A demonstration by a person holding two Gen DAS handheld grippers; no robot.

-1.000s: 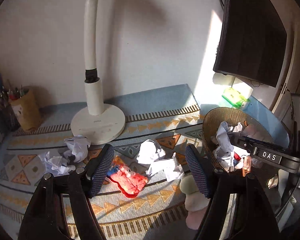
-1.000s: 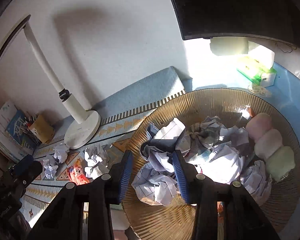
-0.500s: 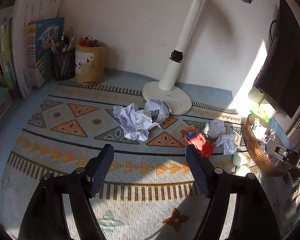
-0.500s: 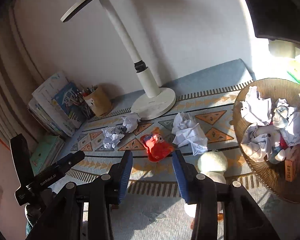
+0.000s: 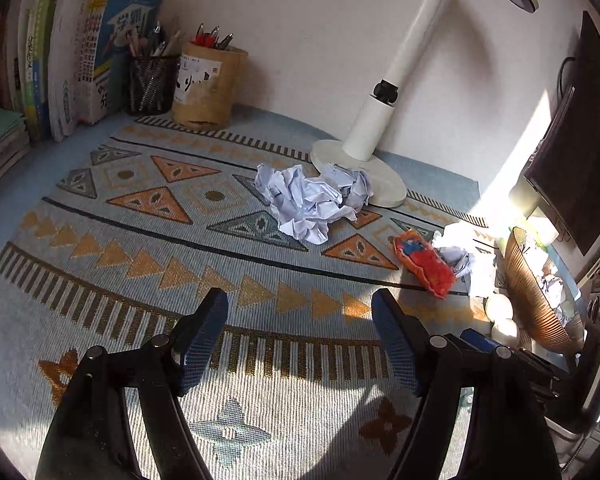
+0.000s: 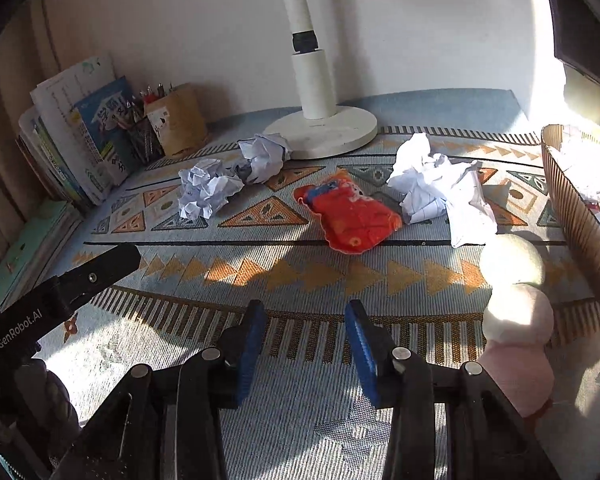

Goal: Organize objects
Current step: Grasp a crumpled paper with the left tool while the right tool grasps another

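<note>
Two crumpled paper balls [image 5: 312,200] lie on the patterned mat beside the lamp base, ahead of my left gripper [image 5: 300,320], which is open and empty low over the mat. A red snack packet [image 6: 348,216] lies mid-mat, straight ahead of my right gripper [image 6: 306,332]; its jaws stand a little apart with nothing between them. White crumpled paper [image 6: 440,188] sits just right of the packet. More paper balls [image 6: 204,192] lie to its left. The woven basket [image 6: 576,216] at the right edge holds crumpled paper.
A white desk lamp [image 6: 324,132] stands at the back. Pen holders [image 5: 208,84] and upright books [image 5: 80,60] fill the back left corner. A soft toy of pale round balls [image 6: 512,292] lies against the basket. A dark monitor [image 5: 580,152] stands far right.
Both grippers have swung left, away from the basket, and dropped lower over the mat. The right one was above the basket's paper a second ago and now faces the red packet. Neither jaw gap changed.
</note>
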